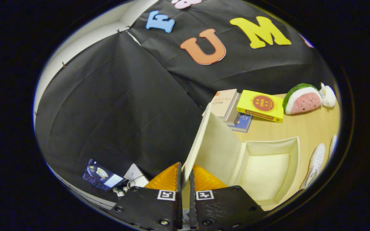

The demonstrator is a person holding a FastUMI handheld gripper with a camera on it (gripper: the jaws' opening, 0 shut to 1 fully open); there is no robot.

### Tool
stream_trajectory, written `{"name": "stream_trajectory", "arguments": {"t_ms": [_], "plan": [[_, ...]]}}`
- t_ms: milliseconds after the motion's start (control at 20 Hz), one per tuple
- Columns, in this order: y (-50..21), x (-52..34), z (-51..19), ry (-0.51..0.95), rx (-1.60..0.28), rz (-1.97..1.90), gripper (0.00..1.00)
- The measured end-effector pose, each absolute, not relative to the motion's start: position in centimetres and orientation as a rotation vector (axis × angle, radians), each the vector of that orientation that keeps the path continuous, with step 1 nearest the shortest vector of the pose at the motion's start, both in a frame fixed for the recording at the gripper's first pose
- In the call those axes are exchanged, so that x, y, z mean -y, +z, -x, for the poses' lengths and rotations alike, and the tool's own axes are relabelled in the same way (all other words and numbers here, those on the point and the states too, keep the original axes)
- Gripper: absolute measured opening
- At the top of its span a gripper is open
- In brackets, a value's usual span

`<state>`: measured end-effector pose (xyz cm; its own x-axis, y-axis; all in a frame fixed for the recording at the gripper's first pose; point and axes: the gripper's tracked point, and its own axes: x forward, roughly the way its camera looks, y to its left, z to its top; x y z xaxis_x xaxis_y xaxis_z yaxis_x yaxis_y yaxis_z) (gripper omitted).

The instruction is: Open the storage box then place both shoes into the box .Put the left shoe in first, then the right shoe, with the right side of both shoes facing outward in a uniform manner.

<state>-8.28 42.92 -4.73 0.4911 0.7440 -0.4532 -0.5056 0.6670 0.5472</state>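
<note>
A cream storage box (292, 160) lies on the wooden table just ahead and to the right of my fingers, its inside bare. Its lid (218, 144) stands raised, swung up to the left of the box. My gripper (185, 179) is shut on the lid's free edge, which runs up between the two fingers. Beyond the box on the right lie two white shoes (316, 163), partly cut off, one behind the other.
Behind the box a stack of books (226, 106) and a yellow book (262, 106) lie on the table (310, 126). A watermelon plush (302, 98) with a small white toy (329, 95) sits at the far right. A lit screen (103, 178) stands left of my fingers.
</note>
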Motion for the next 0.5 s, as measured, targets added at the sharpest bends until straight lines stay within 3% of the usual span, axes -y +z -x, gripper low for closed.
{"name": "stream_trajectory", "arguments": {"t_ms": [150,500], "plan": [[-5.3,-46.5,7.8,0.805,-0.723,-0.327,0.12],[-5.0,-49.4,5.5,0.776,-0.597,-0.179,0.8]]}}
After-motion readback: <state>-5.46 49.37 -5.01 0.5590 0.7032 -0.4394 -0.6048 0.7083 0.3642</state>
